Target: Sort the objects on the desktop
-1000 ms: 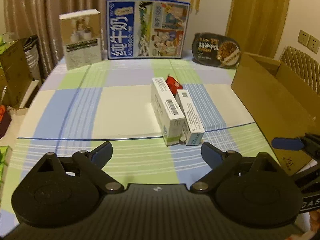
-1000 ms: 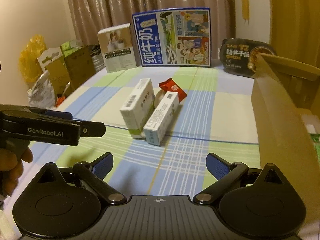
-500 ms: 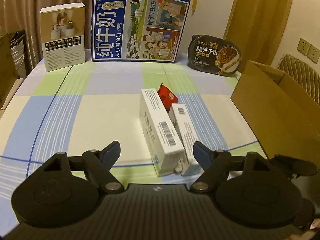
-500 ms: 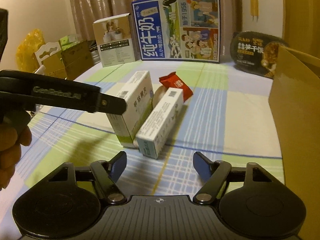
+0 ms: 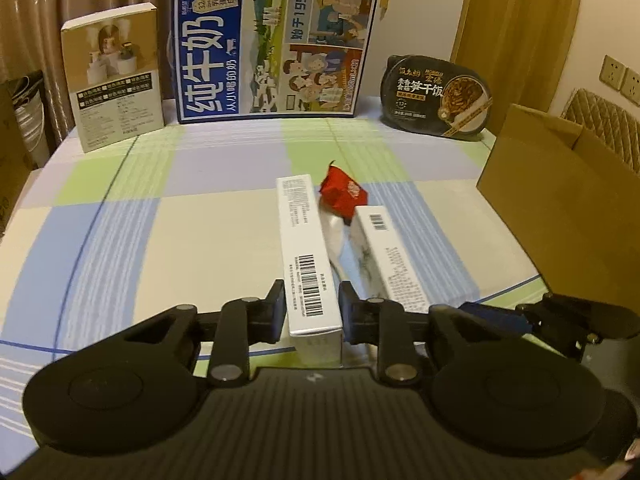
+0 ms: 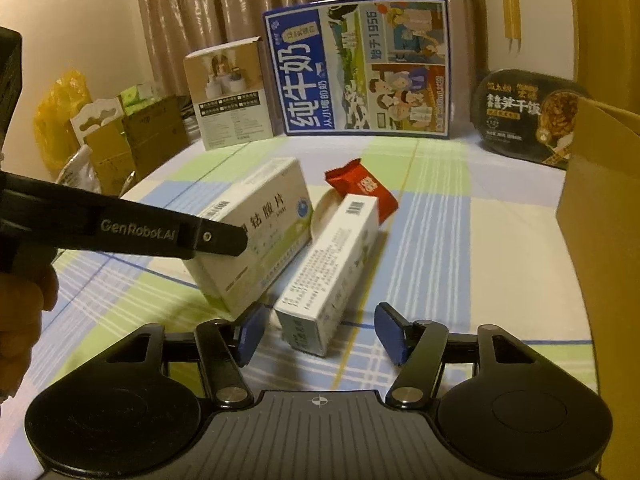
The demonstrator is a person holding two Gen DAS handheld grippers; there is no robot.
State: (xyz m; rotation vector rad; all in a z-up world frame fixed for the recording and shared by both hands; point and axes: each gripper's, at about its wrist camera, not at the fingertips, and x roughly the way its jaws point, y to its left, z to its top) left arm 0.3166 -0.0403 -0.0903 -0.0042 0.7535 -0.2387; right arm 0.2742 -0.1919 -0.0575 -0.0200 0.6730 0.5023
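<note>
My left gripper [image 5: 311, 312] is shut on the near end of a tall white medicine box [image 5: 306, 256], which stands on its long edge on the checked tablecloth; the box also shows in the right wrist view [image 6: 256, 236]. A smaller white box [image 5: 390, 256] lies just right of it, also in the right wrist view [image 6: 332, 272]. My right gripper [image 6: 320, 334] is open with its fingers either side of this box's near end. A red snack packet [image 5: 344, 194] lies behind both boxes.
An open cardboard box [image 5: 560, 204] stands at the table's right edge. At the back stand a blue milk carton box [image 5: 272, 44], a beige product box [image 5: 116, 76] and a black instant rice bowl [image 5: 436, 98]. Cardboard boxes and bags [image 6: 108, 136] sit off the table's left.
Both grippers have moved forward to the boxes. My left gripper has closed on the tall white box. My right gripper has come around the smaller box's near end and stays open.
</note>
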